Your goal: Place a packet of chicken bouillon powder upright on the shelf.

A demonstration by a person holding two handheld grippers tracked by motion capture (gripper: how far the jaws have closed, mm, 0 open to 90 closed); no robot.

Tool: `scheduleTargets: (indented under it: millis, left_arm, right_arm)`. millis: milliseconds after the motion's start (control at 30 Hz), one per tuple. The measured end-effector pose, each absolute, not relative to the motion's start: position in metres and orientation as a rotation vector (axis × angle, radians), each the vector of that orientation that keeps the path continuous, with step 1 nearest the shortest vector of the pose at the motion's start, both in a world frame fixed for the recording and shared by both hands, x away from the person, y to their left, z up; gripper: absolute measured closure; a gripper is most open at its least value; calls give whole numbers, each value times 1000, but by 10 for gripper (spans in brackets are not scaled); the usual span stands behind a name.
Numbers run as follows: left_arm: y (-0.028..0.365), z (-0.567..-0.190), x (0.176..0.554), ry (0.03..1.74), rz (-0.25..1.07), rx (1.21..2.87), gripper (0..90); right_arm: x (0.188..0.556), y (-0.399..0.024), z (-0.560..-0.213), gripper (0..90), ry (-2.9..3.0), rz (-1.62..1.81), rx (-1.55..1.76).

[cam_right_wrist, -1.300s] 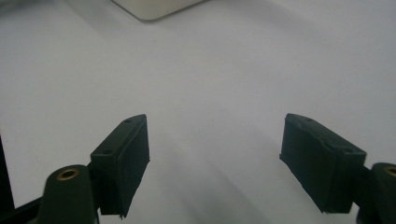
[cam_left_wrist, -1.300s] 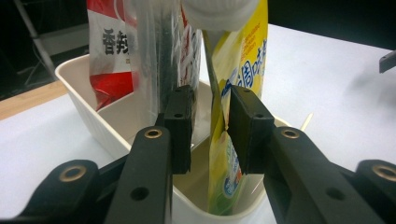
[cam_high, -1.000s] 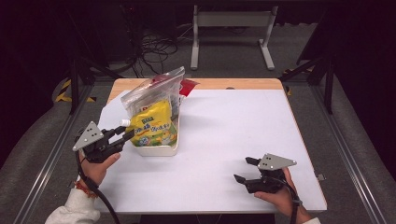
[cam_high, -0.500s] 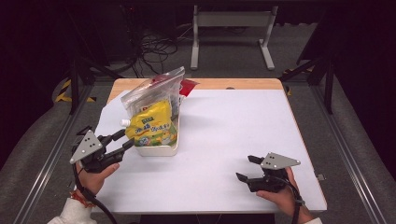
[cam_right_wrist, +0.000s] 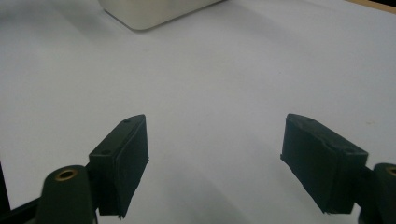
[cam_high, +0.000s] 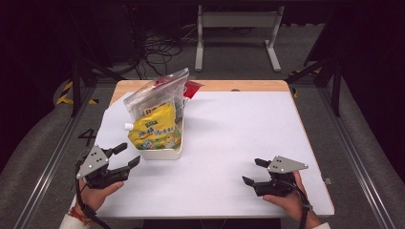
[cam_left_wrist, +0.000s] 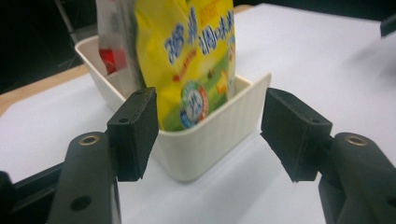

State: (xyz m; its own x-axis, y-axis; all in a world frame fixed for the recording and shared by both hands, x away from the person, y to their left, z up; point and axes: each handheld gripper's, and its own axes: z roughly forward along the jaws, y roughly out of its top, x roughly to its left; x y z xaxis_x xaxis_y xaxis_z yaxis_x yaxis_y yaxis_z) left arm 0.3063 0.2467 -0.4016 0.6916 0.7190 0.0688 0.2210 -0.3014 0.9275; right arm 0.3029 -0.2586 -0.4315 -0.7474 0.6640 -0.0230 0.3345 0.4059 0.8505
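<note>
While both claws gape, yellow pouch (cam_high: 154,130) stands in cream bin (cam_high: 162,153).

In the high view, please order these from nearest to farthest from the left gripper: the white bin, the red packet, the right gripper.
Measured from the left gripper:
1. White bin, just ahead of its jaws, at the table's left.
2. Red packet, behind the bin near the far edge.
3. Right gripper, across the table at the near right.

Dim room, grey floor (cam_high: 43,143), tangled cables (cam_high: 160,47), white stand (cam_high: 236,21).
</note>
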Motion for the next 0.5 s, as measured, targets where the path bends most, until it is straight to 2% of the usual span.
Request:
scheduleTargets:
  millis: [500]
  left_arm:
    - [211,-419,303,651,539,1976,291]
  right_arm:
    - [296,-266,-427,219,2285,1220,834]
